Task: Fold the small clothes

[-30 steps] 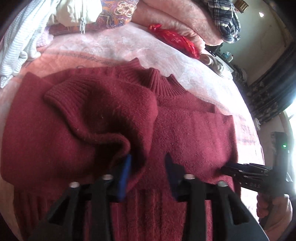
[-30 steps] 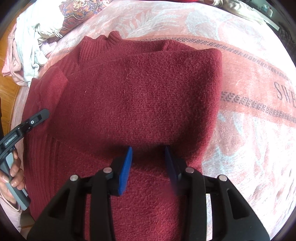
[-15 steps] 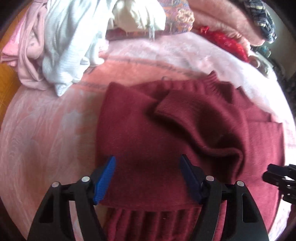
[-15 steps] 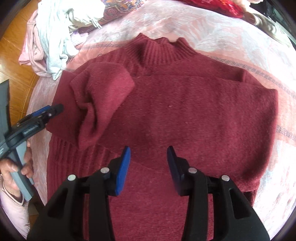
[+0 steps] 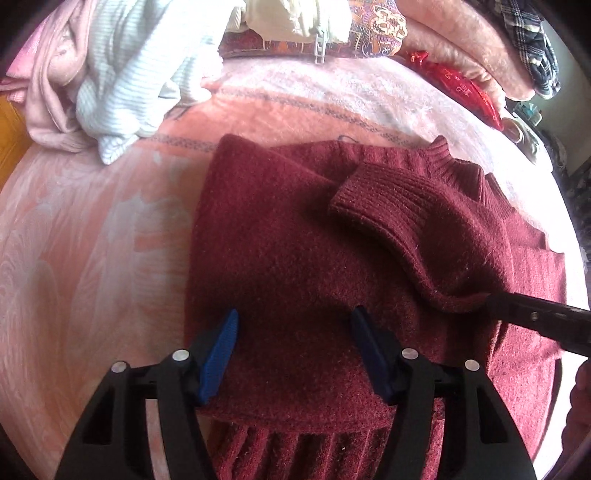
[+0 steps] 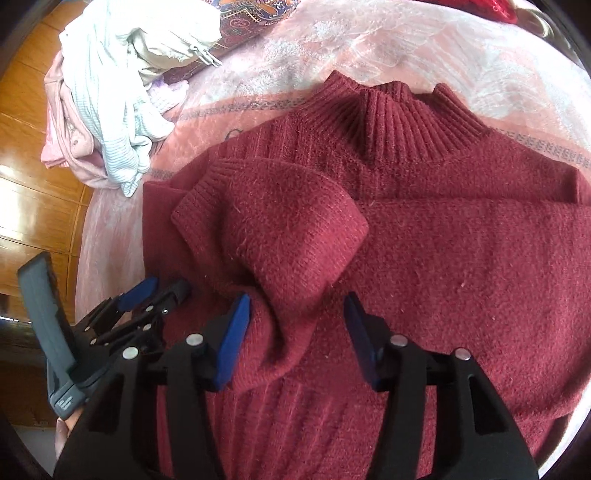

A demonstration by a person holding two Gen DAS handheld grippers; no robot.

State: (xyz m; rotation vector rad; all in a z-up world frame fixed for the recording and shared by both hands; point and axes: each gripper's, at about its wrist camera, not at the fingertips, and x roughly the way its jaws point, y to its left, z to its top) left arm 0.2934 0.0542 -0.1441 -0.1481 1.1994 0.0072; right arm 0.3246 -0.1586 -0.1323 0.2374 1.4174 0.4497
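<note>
sweater point(image 5: 295, 258) of dark red knit lies flat on the bed point(image 5: 92, 240), over a pink blanket with a pale leaf pattern, its ribbed collar point(image 6: 402, 122) pointing away from both cameras. one sleeve point(image 6: 280, 229) is folded in across the chest, its ribbed cuff point(image 5: 384, 199) lying on the body of the garment; the ribbed hem shows at the bottom of both views. left gripper point(image 5: 291, 332) hangs over the lower left part of the sweater with its blue-padded jaws apart and only flat knit between them, nothing pinched. right gripper point(image 6: 295, 317) hangs over the lower bend of the folded sleeve; its jaws have just been closing, yet they stand apart in its own view, with a fold of sleeve between them and not visibly squeezed. in the right wrist view the left gripper appears at the lower left edge, beside the sweater's side. heap of pale clothes point(image 5: 122, 74), striped white and pink, sits at the far left of the bed, and a patterned cloth point(image 5: 373, 26) and a red bag point(image 5: 458, 88) lie along the far side.
</note>
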